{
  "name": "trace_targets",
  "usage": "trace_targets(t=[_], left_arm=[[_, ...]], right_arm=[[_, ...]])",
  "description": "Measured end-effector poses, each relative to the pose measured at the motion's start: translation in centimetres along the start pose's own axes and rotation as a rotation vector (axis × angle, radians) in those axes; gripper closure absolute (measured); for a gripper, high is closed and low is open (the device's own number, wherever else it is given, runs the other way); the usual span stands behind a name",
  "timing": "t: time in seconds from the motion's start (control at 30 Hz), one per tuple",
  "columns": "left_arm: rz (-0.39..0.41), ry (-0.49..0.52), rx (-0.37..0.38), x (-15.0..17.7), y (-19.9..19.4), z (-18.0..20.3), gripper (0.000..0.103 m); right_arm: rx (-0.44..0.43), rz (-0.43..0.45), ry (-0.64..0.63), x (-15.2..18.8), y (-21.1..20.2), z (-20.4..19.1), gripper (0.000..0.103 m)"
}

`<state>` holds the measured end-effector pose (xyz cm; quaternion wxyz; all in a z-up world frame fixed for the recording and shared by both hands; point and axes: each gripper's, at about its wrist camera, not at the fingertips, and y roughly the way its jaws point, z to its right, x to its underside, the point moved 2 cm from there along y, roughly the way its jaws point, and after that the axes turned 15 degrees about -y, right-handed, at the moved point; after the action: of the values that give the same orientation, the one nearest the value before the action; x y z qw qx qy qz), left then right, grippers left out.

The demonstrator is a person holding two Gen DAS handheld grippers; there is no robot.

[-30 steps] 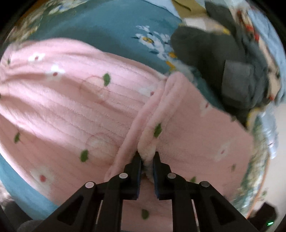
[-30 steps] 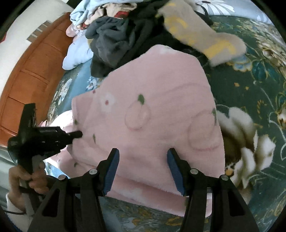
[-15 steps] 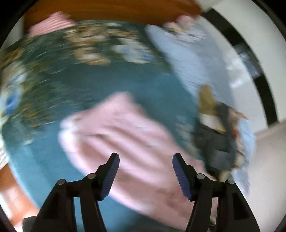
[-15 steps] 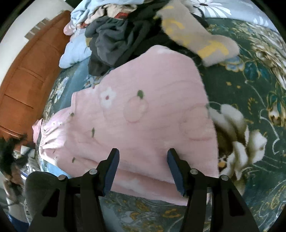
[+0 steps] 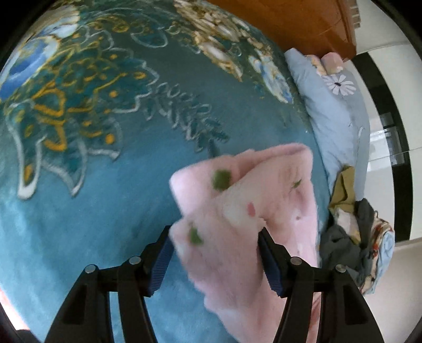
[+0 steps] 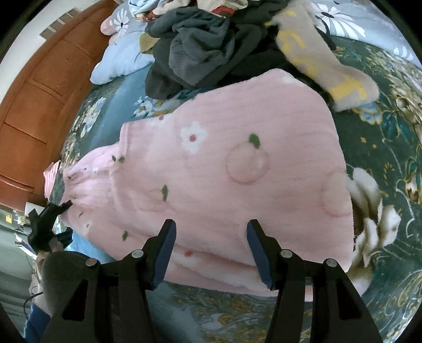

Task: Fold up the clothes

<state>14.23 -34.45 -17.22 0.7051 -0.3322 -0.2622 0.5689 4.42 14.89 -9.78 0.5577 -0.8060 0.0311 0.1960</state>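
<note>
On teal floral bedspread (image 5: 87,200) | left gripper (image 5: 215,260) released fleecy pink flower-print garment (image 6: 237,179), now agape | right gripper (image 6: 209,250) agape, hovering | fold laid.

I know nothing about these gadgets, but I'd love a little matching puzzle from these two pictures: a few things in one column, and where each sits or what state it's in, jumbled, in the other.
Things:
1. pink fleece garment
2. dark clothes pile
3. light blue pillow
4. right gripper

Places or states:
A. heaped at the far end of the pink piece
B. open, hovering over the near edge of the pink piece
C. against the wooden headboard
D. spread flat on the teal floral blanket

Pairs: 1-D, 2-A, 3-C, 4-B
</note>
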Motion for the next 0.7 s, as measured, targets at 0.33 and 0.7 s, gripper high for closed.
trace_targets(t=[0.33,0.7], left_arm=[[0.088,0.184,-0.032,1.3,-2.4,6.1,0.08],[0.169,0.839,0.132,19.8,-10.4,27.2,0.081]], right_arm=[[-0.044,0.033,0.015,0.5,-1.4,0.3,0.046],[-0.091,0.111,0.138,2.3,-3.5,4.2,0.046]])
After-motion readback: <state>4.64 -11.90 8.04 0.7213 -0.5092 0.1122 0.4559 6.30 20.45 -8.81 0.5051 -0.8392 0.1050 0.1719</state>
